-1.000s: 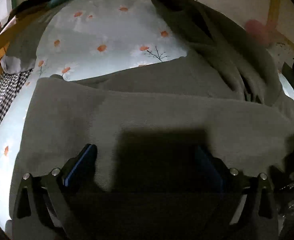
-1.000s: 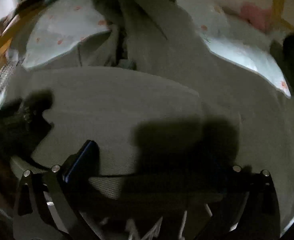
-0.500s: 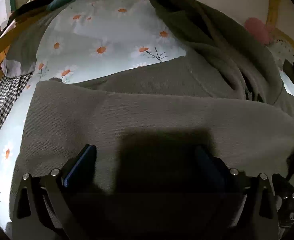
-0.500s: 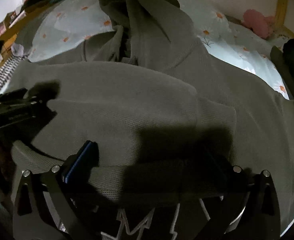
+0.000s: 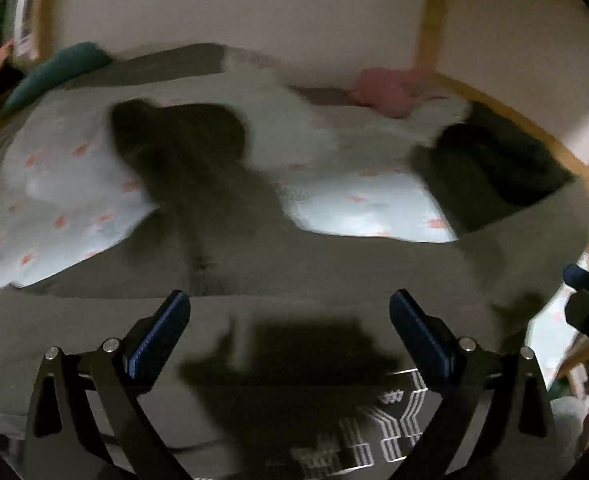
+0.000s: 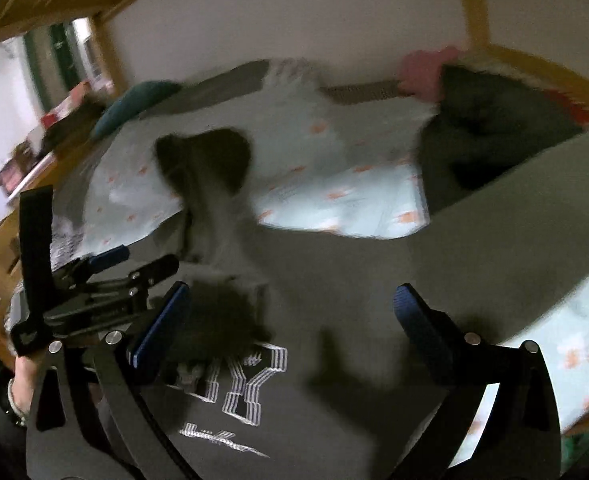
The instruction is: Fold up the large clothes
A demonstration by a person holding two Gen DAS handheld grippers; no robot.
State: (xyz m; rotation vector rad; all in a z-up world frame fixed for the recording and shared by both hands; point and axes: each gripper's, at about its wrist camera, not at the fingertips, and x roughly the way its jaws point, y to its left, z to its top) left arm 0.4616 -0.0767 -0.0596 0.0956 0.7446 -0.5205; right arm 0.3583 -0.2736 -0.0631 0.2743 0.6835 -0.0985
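My left gripper (image 5: 289, 322) stands with its jaws wide apart and nothing between the blue pads (image 5: 158, 334); grey cloth shows through the gap. My right gripper (image 6: 292, 316) is likewise spread, its blue pads (image 6: 159, 326) clear of the fabric and holding nothing.

The grey sweatshirt (image 5: 334, 280) lies across the bed, on the floral sheet (image 5: 74, 184), directly below both tools. Its white striped lettering (image 6: 250, 380) faces up on the near portion, closest to me. Beyond the lettering, a dark hood or sleeve end (image 6: 210, 160) reaches up toward the head of the bed; both views are motion-blurred, so I cannot tell which part of the garment it is. A flat grey panel of the sweatshirt runs out to the right of the lettering, over the sheet.

In the right wrist view my left gripper (image 6: 110, 276) appears just left of the lettering, above the garment's edge, with my hand (image 6: 22, 376) behind it.

A second dark garment (image 5: 502, 176) sits on the sheet to the right of the sweatshirt, toward the far rail. A pink item (image 5: 390, 92) and a teal pillow (image 5: 54, 72) lie at the far end of the sheet. The wooden bed frame (image 5: 430, 32) borders the sheet on the far and right sides.
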